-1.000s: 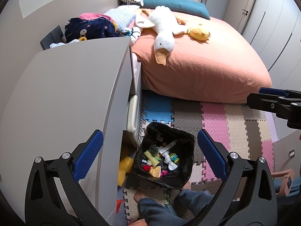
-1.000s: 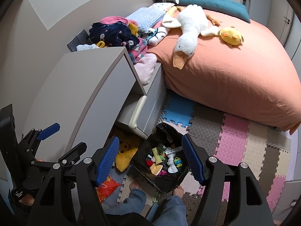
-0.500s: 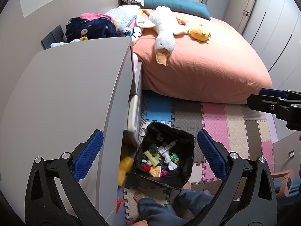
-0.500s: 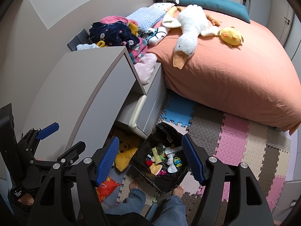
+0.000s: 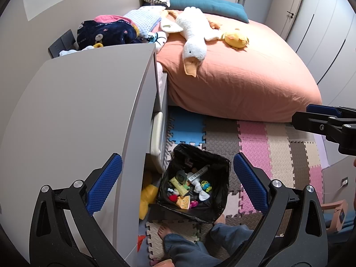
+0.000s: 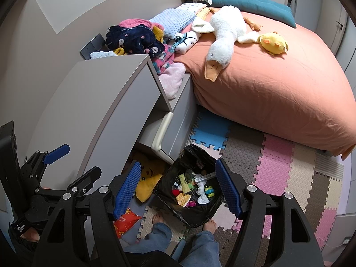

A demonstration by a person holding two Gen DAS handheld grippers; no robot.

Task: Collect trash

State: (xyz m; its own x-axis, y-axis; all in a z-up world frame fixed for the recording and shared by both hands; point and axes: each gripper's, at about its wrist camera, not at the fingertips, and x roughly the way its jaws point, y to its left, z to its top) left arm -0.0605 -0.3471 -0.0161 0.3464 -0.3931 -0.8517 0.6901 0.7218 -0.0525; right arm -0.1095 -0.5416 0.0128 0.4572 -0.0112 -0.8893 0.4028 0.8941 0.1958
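Black-lined bin (image 5: 219, 202) beside dresser edge (image 5: 142, 115), both tongs (image 5: 176, 183) (image 6: 178, 188) apart, empty, above it

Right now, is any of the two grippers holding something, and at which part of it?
Nothing is held. The left gripper and the right gripper both stand open and empty, above the black trash bin on the floor.

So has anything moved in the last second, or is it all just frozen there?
Nothing has visibly changed. The left gripper and the right gripper still hang over the black trash bin with their jaws open and empty, and the trash inside it, the goose toy and the bed lie as before.
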